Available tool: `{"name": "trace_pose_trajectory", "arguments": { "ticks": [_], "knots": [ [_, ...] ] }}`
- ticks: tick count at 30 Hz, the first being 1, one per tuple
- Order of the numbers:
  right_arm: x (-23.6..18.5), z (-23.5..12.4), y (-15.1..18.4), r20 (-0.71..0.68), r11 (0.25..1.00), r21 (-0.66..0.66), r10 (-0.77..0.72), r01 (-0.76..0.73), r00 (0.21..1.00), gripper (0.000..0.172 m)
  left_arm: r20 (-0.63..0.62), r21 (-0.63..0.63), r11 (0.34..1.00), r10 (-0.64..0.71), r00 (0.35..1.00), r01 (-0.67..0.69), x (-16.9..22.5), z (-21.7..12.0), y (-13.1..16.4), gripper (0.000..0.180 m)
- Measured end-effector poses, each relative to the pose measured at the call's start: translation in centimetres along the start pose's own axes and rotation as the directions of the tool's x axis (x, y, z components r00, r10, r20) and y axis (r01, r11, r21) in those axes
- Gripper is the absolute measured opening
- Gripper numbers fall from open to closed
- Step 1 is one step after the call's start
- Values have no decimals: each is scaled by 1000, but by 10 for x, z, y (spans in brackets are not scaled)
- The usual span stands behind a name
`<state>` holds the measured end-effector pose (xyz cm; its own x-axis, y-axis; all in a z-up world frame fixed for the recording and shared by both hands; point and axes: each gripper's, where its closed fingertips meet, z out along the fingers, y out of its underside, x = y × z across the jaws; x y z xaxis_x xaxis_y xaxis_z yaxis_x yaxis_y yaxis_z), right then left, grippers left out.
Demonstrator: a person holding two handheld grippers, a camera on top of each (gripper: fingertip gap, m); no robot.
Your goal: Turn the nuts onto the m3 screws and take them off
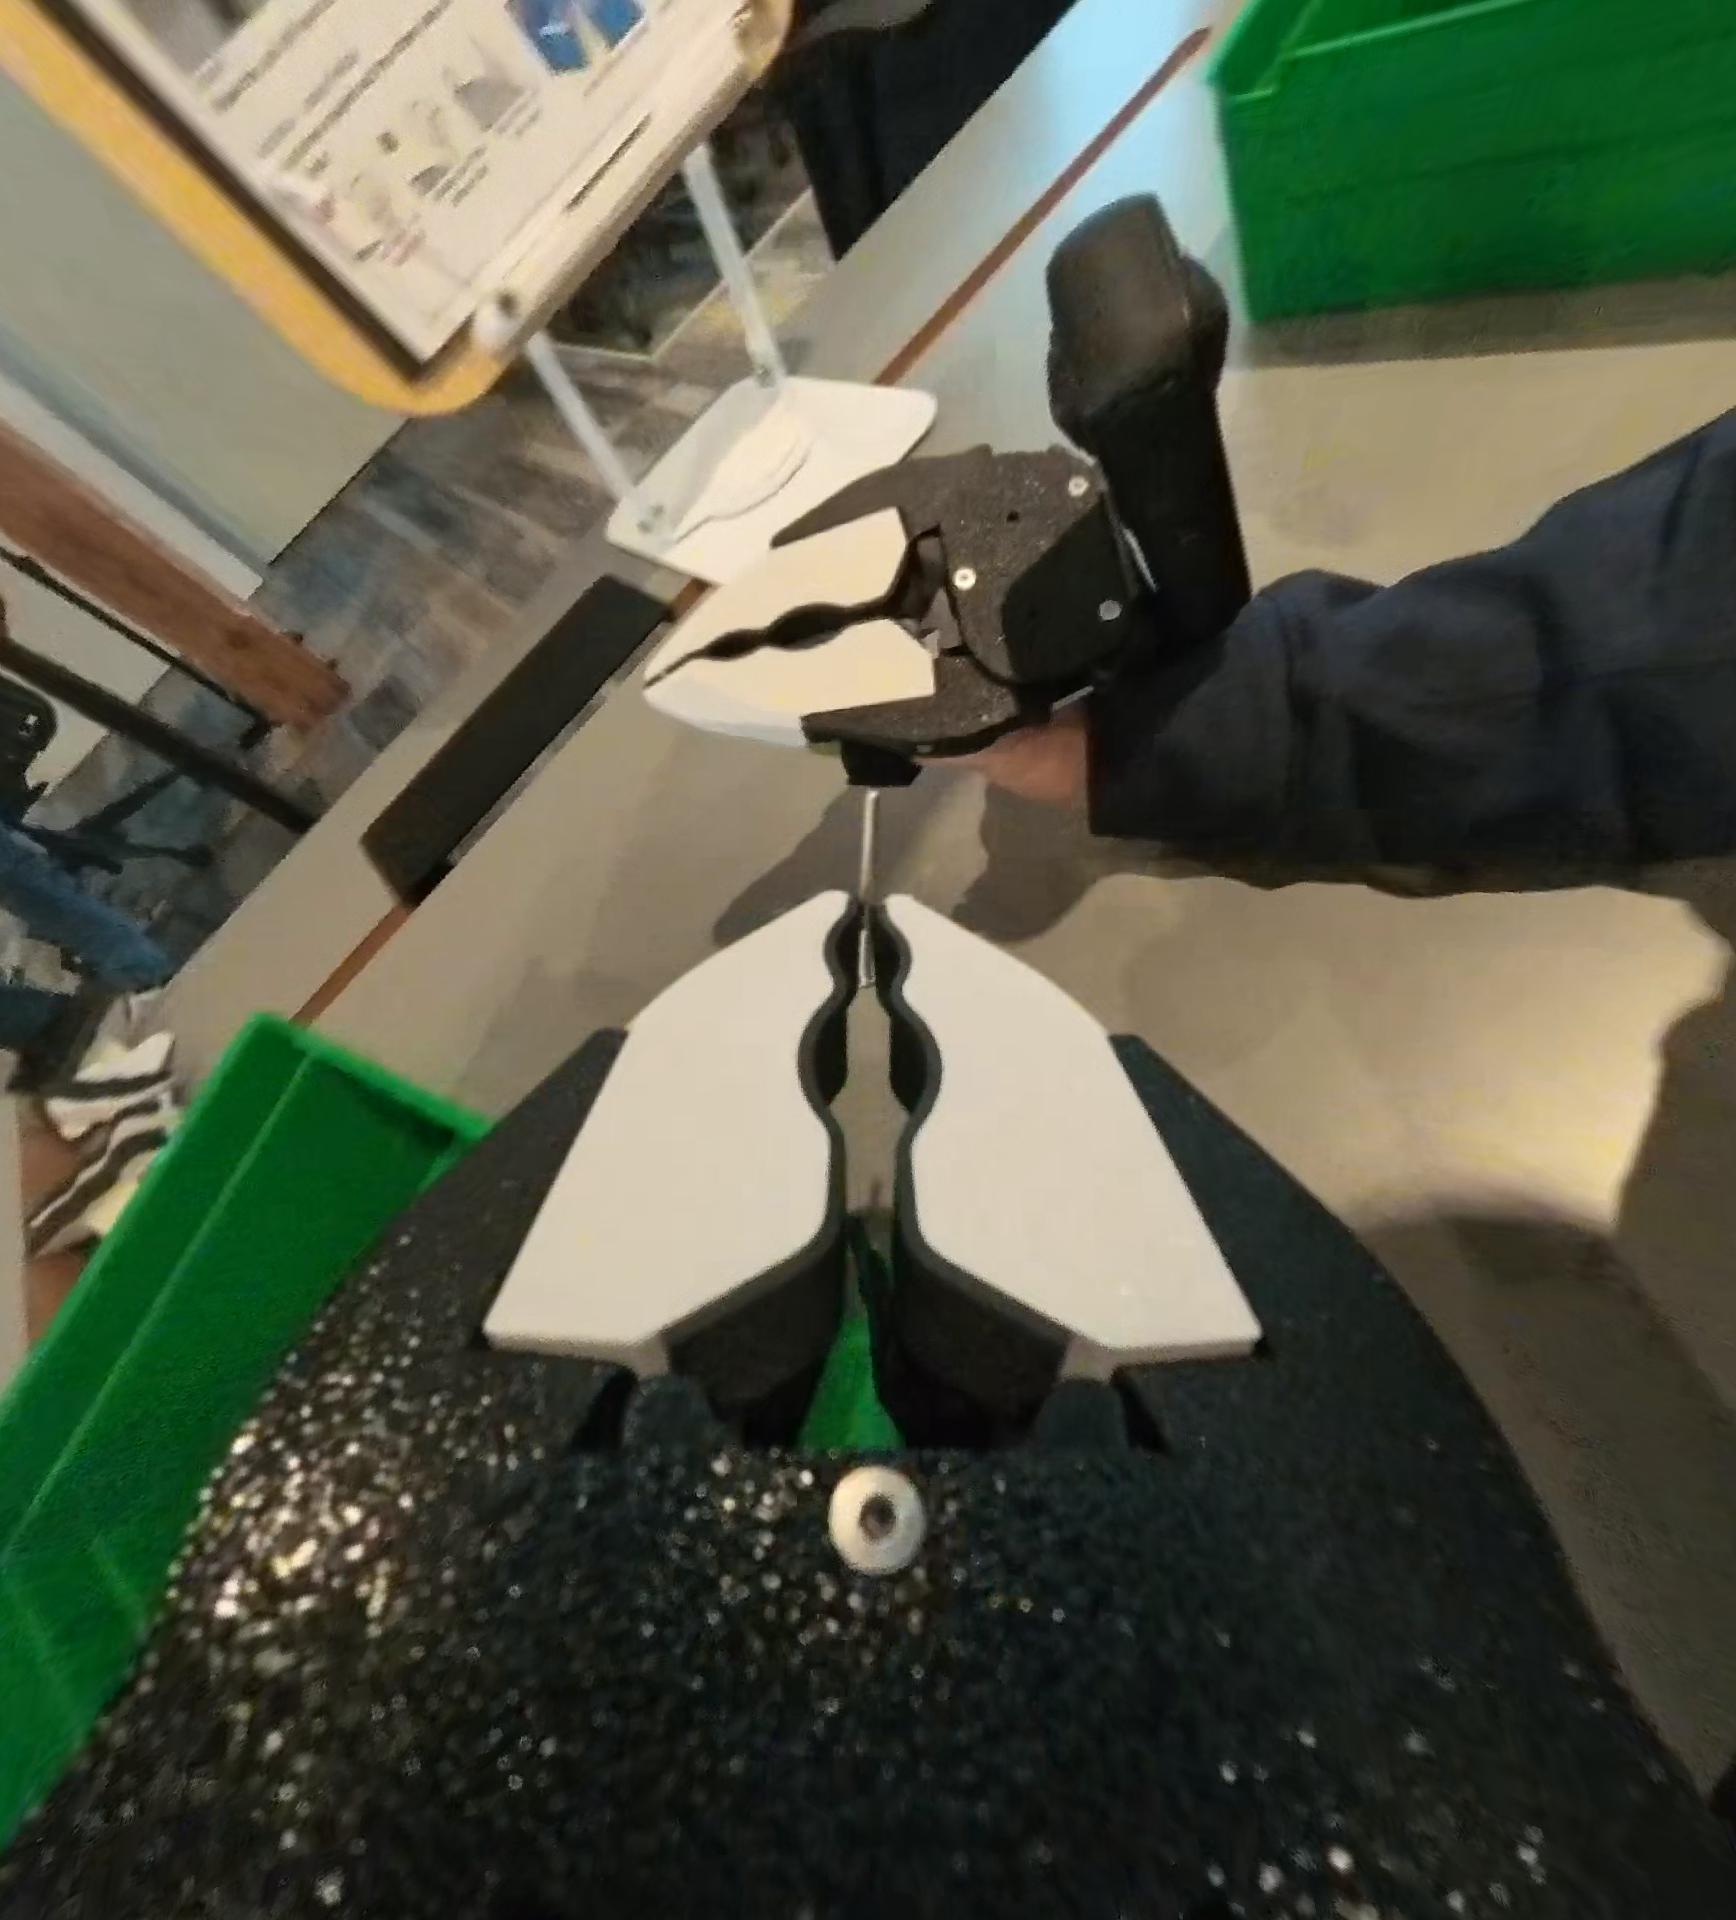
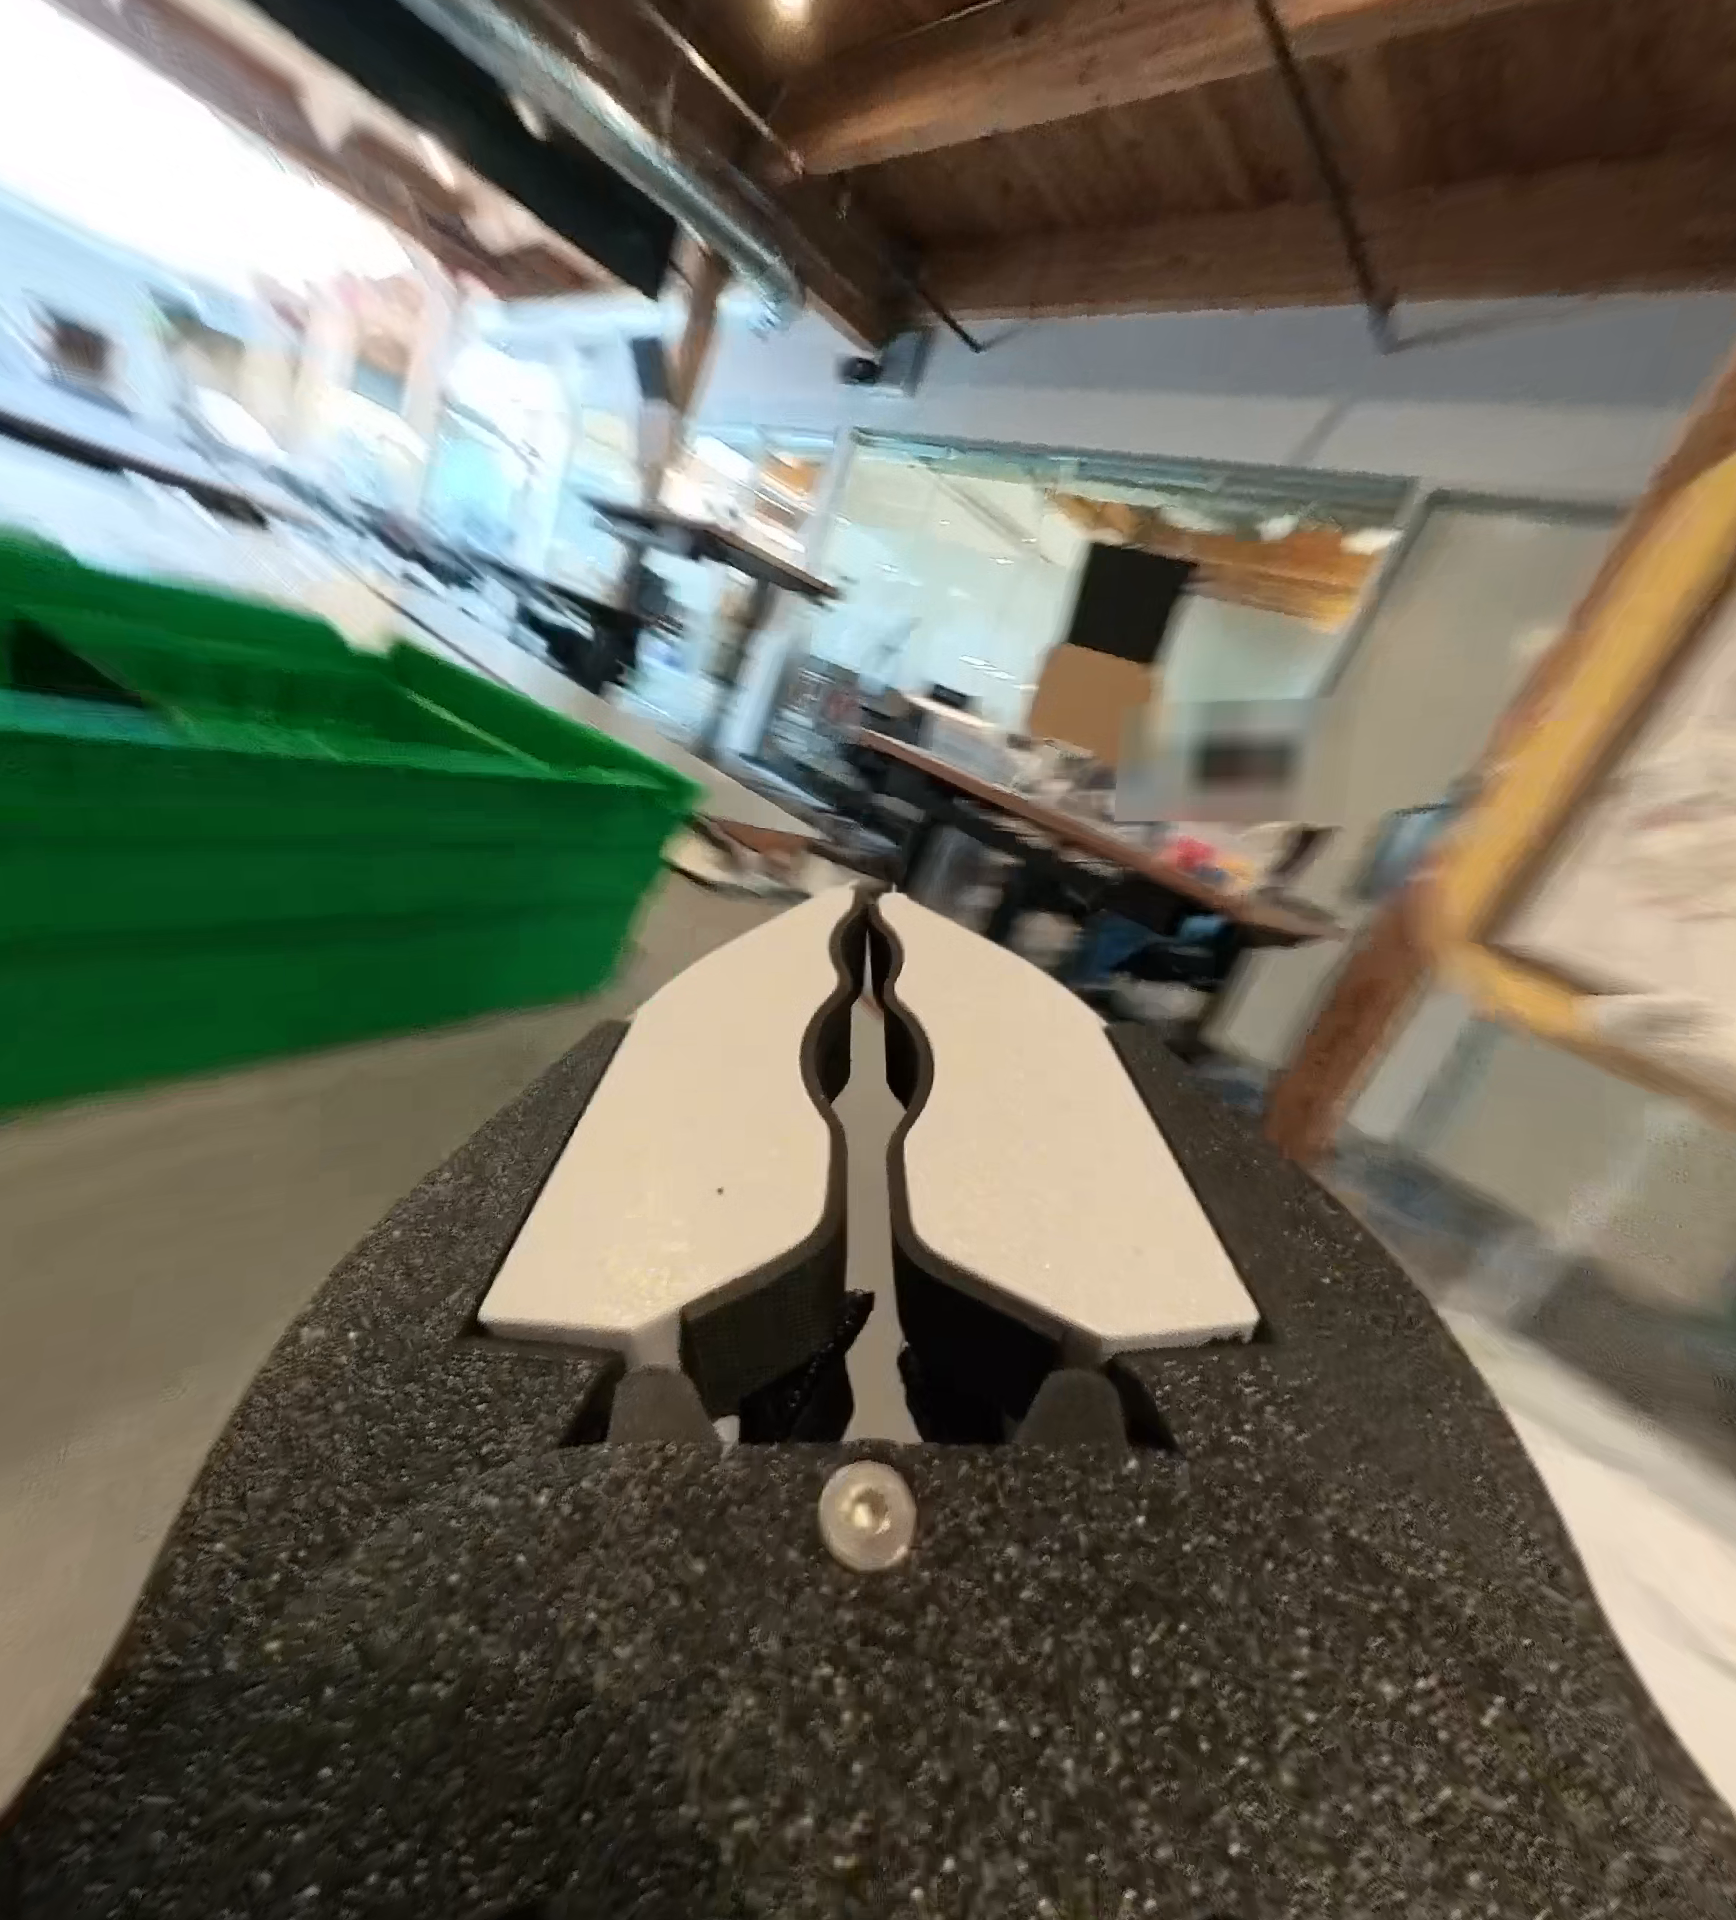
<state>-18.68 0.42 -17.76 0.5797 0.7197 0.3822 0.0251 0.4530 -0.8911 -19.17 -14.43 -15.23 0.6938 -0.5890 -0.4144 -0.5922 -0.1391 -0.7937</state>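
green bin (image 1: 147, 1278) beside left gripper (image 1: 866, 914), right gripper (image 1: 677, 665) ahead

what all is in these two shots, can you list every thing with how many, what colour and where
screw: one, silver, thin, standing out from the left gripper's tips
bins: two, green, one far right on the table, one near left
table: one, grey, under everything
sign board: one, wood-framed, on a white stand, far left
desks: several, brown, blurred in the room behind
left gripper: white fingers shut on the screw
right gripper: white fingers together; anything held is not visible
sleeve: one, dark blue, right
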Motion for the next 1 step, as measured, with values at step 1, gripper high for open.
{"name": "trace_pose_trajectory", "arguments": {
  "ticks": [1],
  "knots": [
    [9,-15,-1,-36,997,-19,-75,75,997,0,-12,-2,1000,14,1000,-14,15,8,-7,2]
  ]
}}
